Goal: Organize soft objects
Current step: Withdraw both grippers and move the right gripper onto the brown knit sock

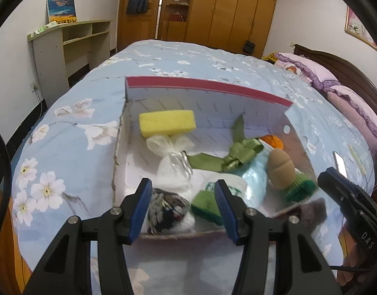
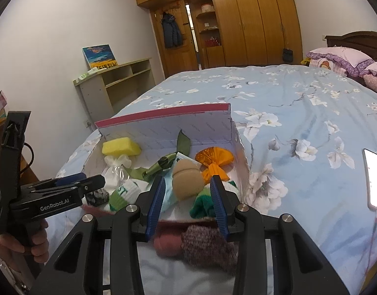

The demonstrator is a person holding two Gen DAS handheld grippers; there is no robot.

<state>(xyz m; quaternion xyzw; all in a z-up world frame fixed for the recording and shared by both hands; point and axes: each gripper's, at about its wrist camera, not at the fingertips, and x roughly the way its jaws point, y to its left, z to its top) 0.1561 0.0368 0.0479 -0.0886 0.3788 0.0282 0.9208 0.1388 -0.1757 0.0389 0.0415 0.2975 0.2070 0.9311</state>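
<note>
An open cardboard box (image 1: 208, 86) (image 2: 163, 118) with a red rim lies on the bed. In it are a yellow sponge (image 1: 167, 122) (image 2: 120, 146), a white mesh pouch (image 1: 173, 162), a green ribbon (image 1: 235, 153), an orange cloth (image 2: 214, 159), a tan soft toy (image 1: 280, 168) (image 2: 187, 179), white and green socks (image 1: 213, 201) and a dark patterned soft item (image 1: 166, 209). A maroon knitted item (image 2: 208, 243) lies on the bed outside the box's near wall. My left gripper (image 1: 182, 207) is open over the box's near left corner. My right gripper (image 2: 187, 202) is open above the knitted item.
The bed has a blue floral cover (image 2: 299, 93). A phone (image 2: 373, 179) with a lit screen lies on the bed right of the box. Pink pillows (image 2: 340, 59) sit at the headboard. A low shelf unit (image 1: 65, 49) and wooden wardrobes (image 1: 232, 9) stand beyond.
</note>
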